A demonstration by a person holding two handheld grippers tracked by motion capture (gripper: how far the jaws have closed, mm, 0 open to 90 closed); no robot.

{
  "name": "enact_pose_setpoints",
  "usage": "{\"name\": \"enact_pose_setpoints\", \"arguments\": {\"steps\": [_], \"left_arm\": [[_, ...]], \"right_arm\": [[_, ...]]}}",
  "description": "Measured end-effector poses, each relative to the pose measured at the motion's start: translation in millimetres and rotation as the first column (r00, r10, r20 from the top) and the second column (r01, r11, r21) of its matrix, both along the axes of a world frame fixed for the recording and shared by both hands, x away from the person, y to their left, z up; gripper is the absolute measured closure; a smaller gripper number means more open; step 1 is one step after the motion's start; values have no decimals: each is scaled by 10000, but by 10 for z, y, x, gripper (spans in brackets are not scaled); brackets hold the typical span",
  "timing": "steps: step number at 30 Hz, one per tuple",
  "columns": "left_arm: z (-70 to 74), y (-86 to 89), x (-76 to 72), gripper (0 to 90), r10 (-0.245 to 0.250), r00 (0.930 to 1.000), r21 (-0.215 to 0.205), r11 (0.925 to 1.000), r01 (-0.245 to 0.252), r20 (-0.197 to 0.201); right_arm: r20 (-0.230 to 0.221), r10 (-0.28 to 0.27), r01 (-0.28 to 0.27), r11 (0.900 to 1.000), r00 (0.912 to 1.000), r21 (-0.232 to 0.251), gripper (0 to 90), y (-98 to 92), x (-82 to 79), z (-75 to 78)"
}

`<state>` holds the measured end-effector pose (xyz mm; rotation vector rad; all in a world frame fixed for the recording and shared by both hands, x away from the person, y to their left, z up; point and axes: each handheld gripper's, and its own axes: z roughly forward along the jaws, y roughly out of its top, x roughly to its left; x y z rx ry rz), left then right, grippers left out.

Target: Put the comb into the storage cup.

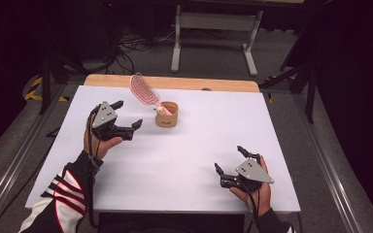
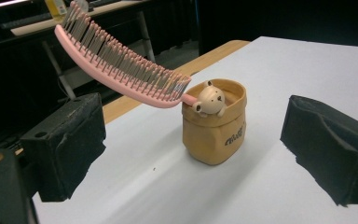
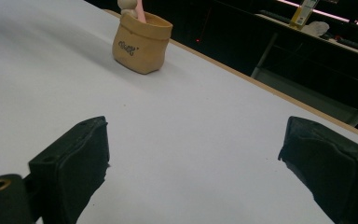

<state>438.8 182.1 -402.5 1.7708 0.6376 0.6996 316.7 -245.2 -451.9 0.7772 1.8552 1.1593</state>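
A pink hairbrush (image 2: 121, 70) stands handle-down in a tan cup (image 2: 216, 122) on the white surface (image 1: 175, 165). The left claw (image 1: 127, 117), spread and empty, is near the cup; the right claw (image 1: 229, 159), also spread, is well apart.

In the left gripper view, the left claw (image 2: 193, 149) is seen with its two black padded jaws spread wide apart, one at the near left and one at the near right, with nothing held between them. Farther off, between the jaws, a tan pouch-shaped cup (image 2: 216, 128) with a small bear figure (image 2: 209, 99) at its rim is stood upright on the white worktop (image 2: 307, 70). A pink hairbrush (image 2: 121, 70) is propped handle-down in the cup, its bristled head tilted up and to the far left.
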Motion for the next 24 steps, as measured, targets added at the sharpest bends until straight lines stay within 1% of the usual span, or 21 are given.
{"name": "enact_pose_setpoints", "arguments": {"steps": [4,10,11,16,18,20,23,24], "left_arm": [[14,-6,-63,72,-223,9998,-22,9997,223,-6],[29,10,-128,71,-324,9994,-38,9995,324,75],[37,16,-157,71,-336,9994,30,9994,336,109],[48,28,-204,68,-453,9989,-12,9990,454,116],[52,31,-228,68,-534,9985,13,9986,534,75],[58,32,-253,67,-573,9983,90,9983,572,119],[57,30,-277,67,-686,9976,30,9976,686,132],[59,28,-297,67,-742,9971,94,9972,741,155]], "right_arm": [[64,-22,21,10000,10000,41,84,-11,-4,12],[101,-36,36,10000,9999,39,84,-16,-7,18],[106,-24,23,10000,9999,74,84,-14,-11,21],[130,-22,22,10000,9999,65,84,-14,-12,25],[145,-23,22,10000,9999,43,84,-12,-13,26],[157,-17,16,10000,9999,61,84,-13,-14,29],[153,-22,22,10000,9999,57,84,-14,-16,30],[162,-26,25,10000,9999,54,84,-14,-17,31]]}}
